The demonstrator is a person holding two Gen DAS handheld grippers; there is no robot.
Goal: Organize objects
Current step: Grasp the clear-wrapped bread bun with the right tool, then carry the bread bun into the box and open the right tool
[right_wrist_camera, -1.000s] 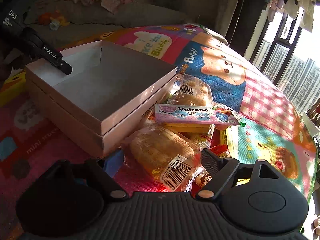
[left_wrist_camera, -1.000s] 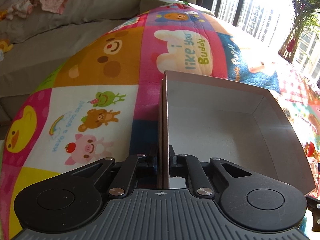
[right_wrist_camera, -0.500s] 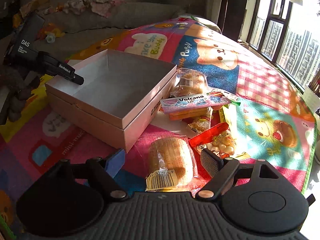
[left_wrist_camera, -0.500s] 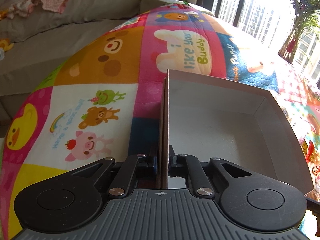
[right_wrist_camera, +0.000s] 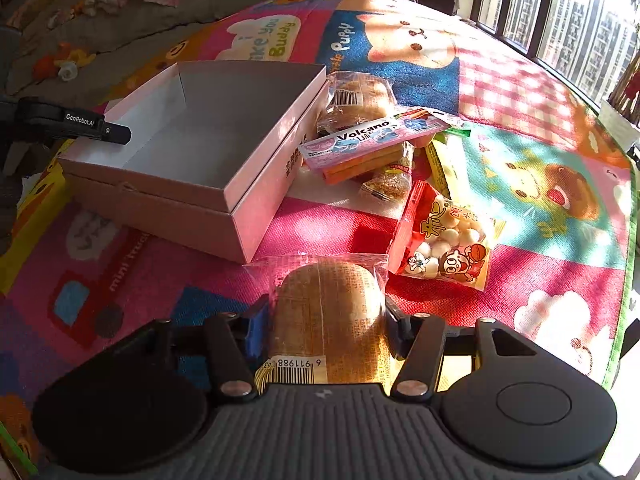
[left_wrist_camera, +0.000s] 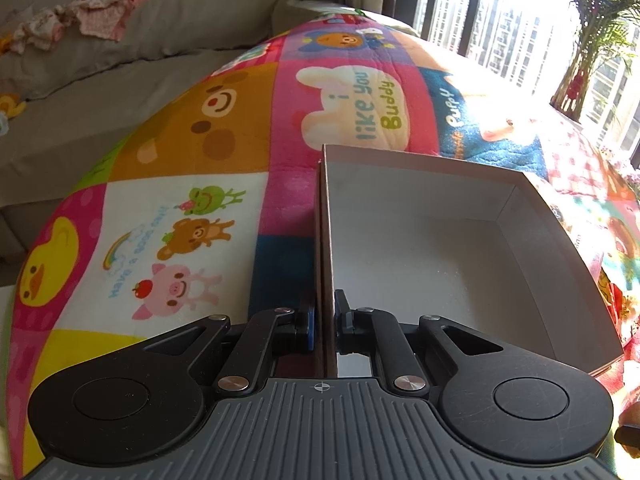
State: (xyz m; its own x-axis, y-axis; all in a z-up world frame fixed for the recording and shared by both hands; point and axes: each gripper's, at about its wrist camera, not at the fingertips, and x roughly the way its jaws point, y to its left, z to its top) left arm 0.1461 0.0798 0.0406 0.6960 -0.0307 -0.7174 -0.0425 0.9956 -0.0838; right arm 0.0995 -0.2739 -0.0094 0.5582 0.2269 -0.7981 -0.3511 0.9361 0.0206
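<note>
The left gripper is angled down toward the play mat with its fingers pressed together on the near wall of the open pink box, one blue pad outside the wall and the other inside it, so the thin cardboard edge runs straight away from the camera between them. From the right wrist view the same gripper shows as a dark bar reaching in from the left edge and lying across the box's left rim; the person's hand behind it cannot be made out. The box sits on the colourful mat, its inside bare and white. The right gripper tilts steeply down over the near part of the mat, and its jaws are closing around a wrapped bread loaf, which lies lengthwise between the fingers with its barcode end toward the camera; the blue left pad touches the wrapper's side and the right finger sits at the opposite side. The loaf lies just in front of the box's near corner. Beyond it to the right lies a red bag of round white snacks, and farther back, against the box's right wall, a pile holds a pink Volcano pack, another wrapped bread and a small wrapped biscuit.
</note>
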